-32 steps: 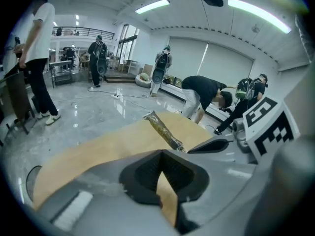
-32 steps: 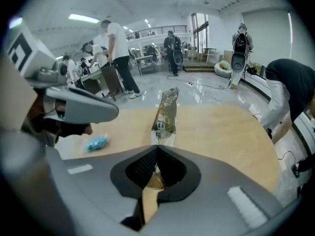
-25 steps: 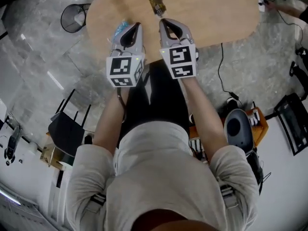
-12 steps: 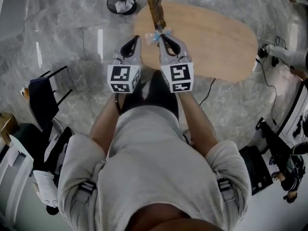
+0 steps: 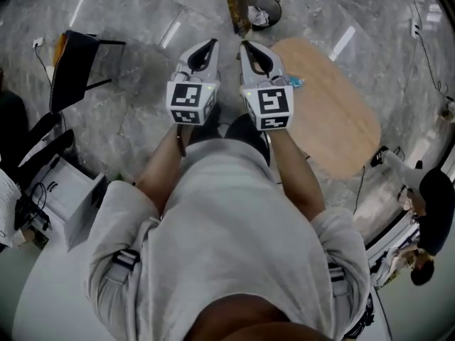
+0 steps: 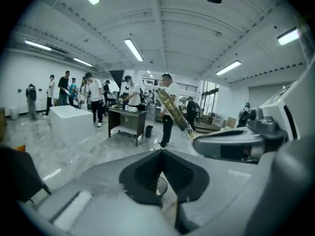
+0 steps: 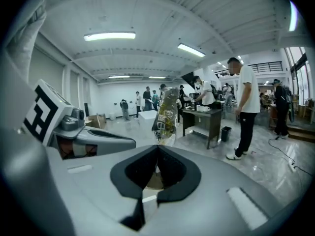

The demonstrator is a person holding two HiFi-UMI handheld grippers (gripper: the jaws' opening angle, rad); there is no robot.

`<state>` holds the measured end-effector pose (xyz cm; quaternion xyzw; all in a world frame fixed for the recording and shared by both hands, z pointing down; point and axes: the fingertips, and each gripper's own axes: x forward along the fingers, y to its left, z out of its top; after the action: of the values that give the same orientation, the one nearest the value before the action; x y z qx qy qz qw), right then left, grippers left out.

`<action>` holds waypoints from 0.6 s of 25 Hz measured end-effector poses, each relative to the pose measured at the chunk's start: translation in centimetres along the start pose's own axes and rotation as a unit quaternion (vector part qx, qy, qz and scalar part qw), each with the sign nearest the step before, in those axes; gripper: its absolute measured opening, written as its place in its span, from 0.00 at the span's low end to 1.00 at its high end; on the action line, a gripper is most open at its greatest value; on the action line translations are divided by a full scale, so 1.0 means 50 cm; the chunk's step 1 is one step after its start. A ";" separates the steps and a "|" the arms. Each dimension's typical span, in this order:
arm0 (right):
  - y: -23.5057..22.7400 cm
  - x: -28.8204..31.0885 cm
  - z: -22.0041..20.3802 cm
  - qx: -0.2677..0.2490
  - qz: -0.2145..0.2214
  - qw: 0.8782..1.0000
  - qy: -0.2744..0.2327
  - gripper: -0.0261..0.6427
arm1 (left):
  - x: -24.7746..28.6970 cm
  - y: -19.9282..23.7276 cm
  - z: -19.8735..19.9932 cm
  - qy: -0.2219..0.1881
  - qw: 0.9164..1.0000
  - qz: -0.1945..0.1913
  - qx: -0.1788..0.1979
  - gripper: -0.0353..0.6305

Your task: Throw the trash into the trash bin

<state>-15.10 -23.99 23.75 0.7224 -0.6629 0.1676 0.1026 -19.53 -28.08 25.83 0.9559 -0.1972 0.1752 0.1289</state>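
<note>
Where right gripper [image 5: 244,44] pinches, wrapper [image 5: 236,6] juts forward

— What do we see standing on the grey marble floor [image 5: 135,112]?
— We see the wooden table [image 5: 341,133], a black mesh trash bin [image 5: 276,4] near its far end, and a black chair [image 5: 75,62] well apart on the left.

Left tool [image 5: 207,46], right tool [image 5: 246,47] (two); one wrapper [image 5: 236,6]; one bin [image 5: 276,6]; one table [image 5: 341,126]; one chair [image 5: 71,69].
</note>
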 end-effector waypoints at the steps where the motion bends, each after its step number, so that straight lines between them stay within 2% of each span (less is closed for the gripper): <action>1: 0.037 0.023 0.010 -0.010 0.013 1.000 0.000 0.05 | -0.022 0.042 0.003 -0.009 1.000 0.016 -0.005 0.08; 4: 0.138 0.072 0.034 -0.036 0.042 0.998 -0.003 0.05 | -0.088 0.138 0.006 -0.029 0.998 0.050 -0.016 0.08; 8: 0.227 0.130 0.068 -0.054 0.051 0.997 -0.009 0.05 | -0.146 0.236 0.015 -0.046 0.997 0.063 -0.028 0.08; 11: 0.271 0.165 0.081 -0.054 0.045 0.998 -0.005 0.05 | -0.166 0.292 0.024 -0.052 0.997 0.056 -0.028 0.08; 15: 0.283 0.182 0.095 -0.048 0.019 0.999 0.001 0.05 | -0.162 0.323 0.044 -0.059 0.997 0.029 -0.029 0.08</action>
<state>-28.06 -35.56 21.74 0.7039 -0.6837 0.1384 0.1344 -32.67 -40.45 23.57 0.9544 -0.2370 0.1166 0.1393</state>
